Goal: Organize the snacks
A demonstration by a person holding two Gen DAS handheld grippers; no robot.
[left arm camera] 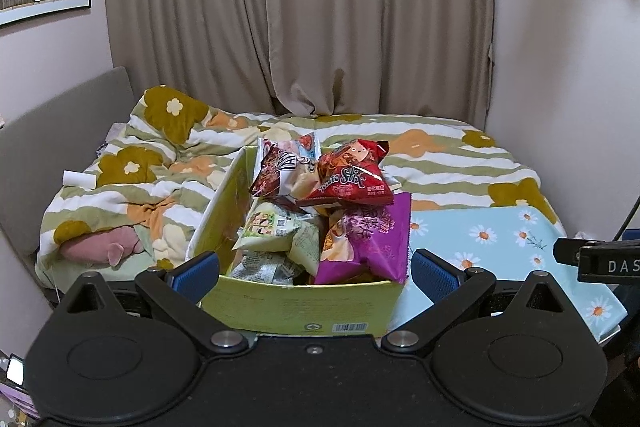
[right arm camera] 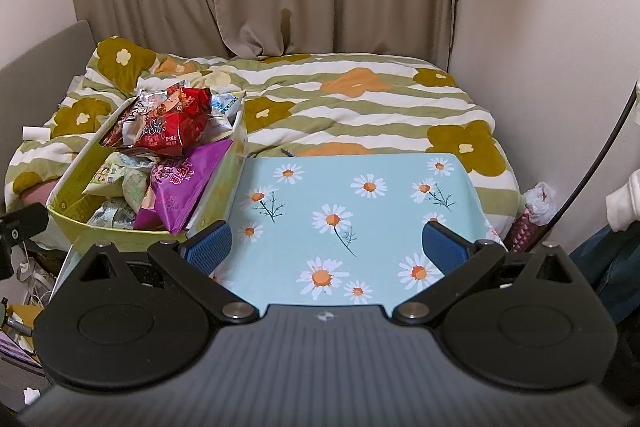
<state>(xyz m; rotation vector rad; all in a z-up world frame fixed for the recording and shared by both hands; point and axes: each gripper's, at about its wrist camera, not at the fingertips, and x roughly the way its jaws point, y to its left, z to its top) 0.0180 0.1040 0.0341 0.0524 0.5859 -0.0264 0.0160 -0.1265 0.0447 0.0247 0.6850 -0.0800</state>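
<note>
A yellow-green cardboard box (left arm camera: 296, 311) stands on the left side of a daisy-print table (left arm camera: 500, 247). It is heaped with snack bags: a red bag (left arm camera: 352, 183) on top, a purple bag (left arm camera: 372, 243) at the right, pale green bags (left arm camera: 276, 227) lower left. My left gripper (left arm camera: 314, 269) is open, its blue pads either side of the box's near end, holding nothing. In the right wrist view the box (right arm camera: 76, 227) sits at left with the red bag (right arm camera: 168, 127) and purple bag (right arm camera: 184, 183). My right gripper (right arm camera: 326, 245) is open and empty over the table (right arm camera: 340, 195).
A bed with a floral striped duvet (right arm camera: 360, 107) lies behind the table, under beige curtains (left arm camera: 300, 7). A pink plush (left arm camera: 104, 247) lies at the bed's left edge. A wall (right arm camera: 560, 67) and a black cable (right arm camera: 600, 155) are at right.
</note>
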